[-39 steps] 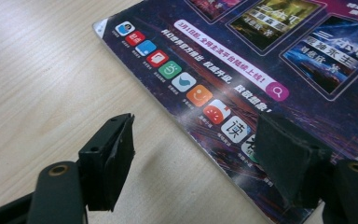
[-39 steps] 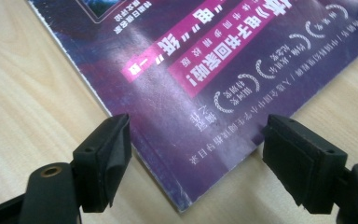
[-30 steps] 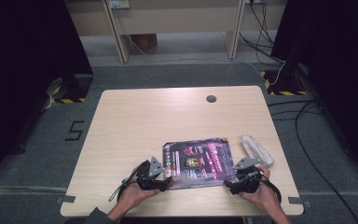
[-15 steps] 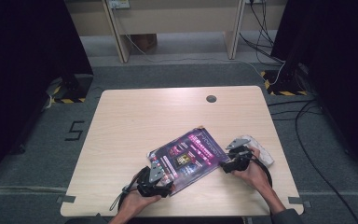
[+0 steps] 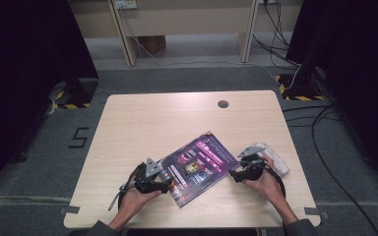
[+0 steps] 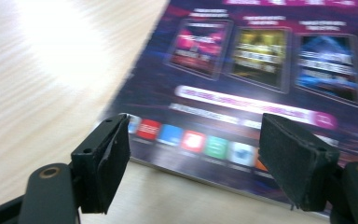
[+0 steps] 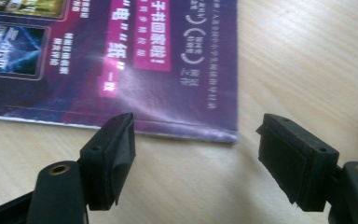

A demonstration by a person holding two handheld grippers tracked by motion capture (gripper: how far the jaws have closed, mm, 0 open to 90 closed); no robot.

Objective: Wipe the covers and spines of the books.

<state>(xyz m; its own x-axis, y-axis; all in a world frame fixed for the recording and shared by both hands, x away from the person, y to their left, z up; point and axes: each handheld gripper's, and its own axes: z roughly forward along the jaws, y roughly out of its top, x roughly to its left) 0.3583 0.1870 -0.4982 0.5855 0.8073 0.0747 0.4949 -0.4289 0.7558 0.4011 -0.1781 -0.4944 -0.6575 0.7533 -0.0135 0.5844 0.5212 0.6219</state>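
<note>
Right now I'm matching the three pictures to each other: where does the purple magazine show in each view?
High view: the purple magazine lies tilted on the table's near half, between the two grippers.
Left gripper view: its cover fills the upper right, its edge between the open jaws.
Right gripper view: its cover fills the upper left, one corner between the open jaws.
Shared landmark: the light wooden table.
</note>
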